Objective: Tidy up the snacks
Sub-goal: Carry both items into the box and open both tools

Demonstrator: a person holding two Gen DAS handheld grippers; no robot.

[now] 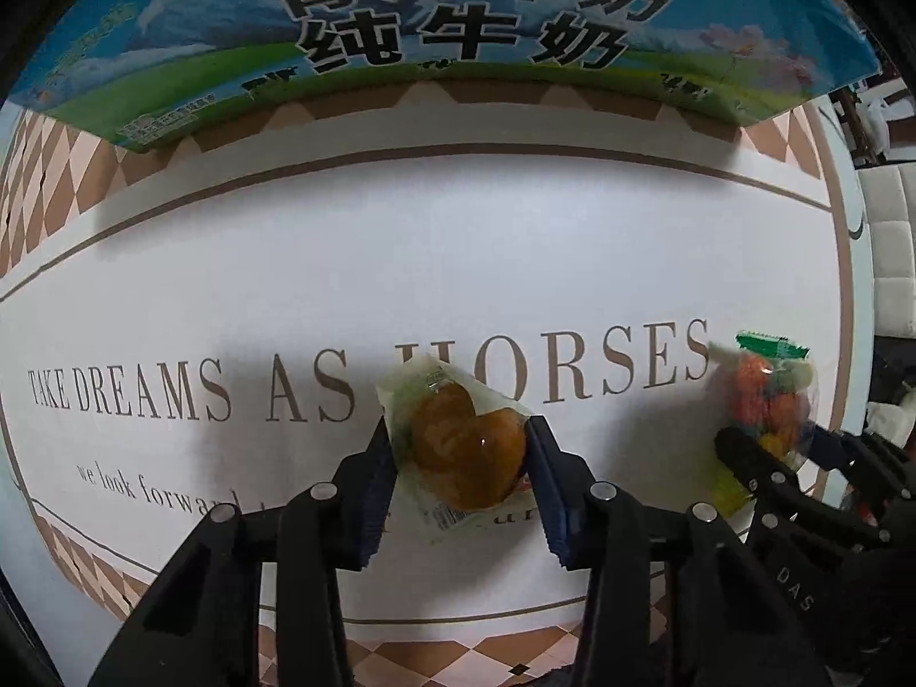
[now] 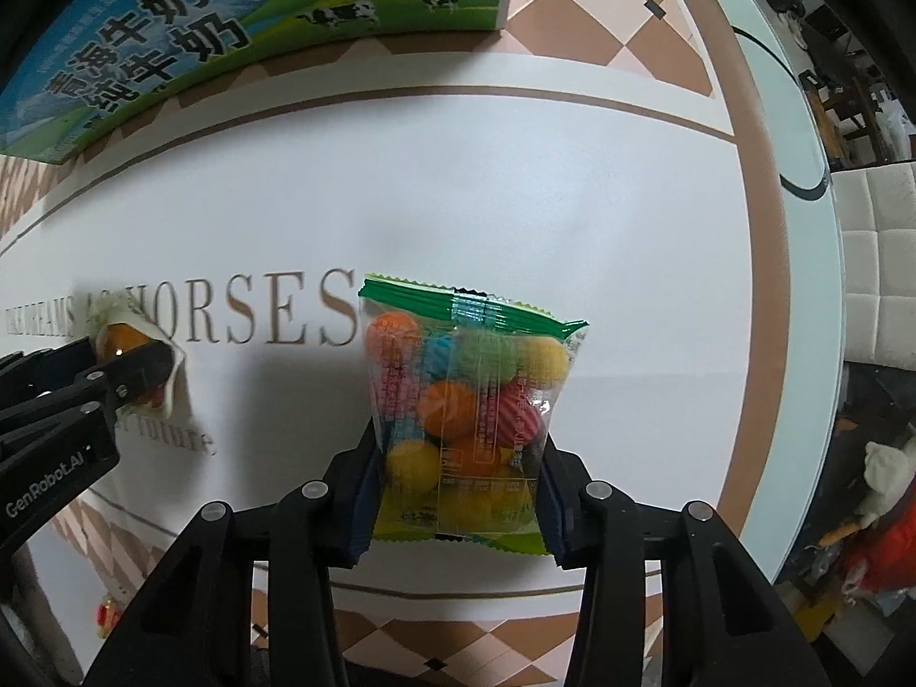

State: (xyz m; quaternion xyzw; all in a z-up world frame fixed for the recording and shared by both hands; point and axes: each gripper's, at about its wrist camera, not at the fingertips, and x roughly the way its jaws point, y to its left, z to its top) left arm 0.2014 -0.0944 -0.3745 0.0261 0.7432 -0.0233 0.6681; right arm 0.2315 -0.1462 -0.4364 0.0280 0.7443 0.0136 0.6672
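Observation:
My left gripper point(image 1: 458, 435) is shut on a clear packet holding a heart-shaped brown pastry point(image 1: 466, 449), held just above the white table. The same packet shows at the left of the right wrist view point(image 2: 123, 338), between the left gripper's fingers. My right gripper point(image 2: 458, 446) is shut on a clear bag of coloured candy balls point(image 2: 464, 401) with a green top seal, held upright. That bag also shows at the right of the left wrist view point(image 1: 767, 401), in the right gripper point(image 1: 767, 446).
A blue and green milk carton box point(image 1: 446, 28) stands at the far side of the table; it also shows in the right wrist view point(image 2: 172, 28). The white tabletop point(image 1: 458, 240) has printed lettering and a brown diamond border. White padded chairs point(image 2: 881, 263) stand beyond the right edge.

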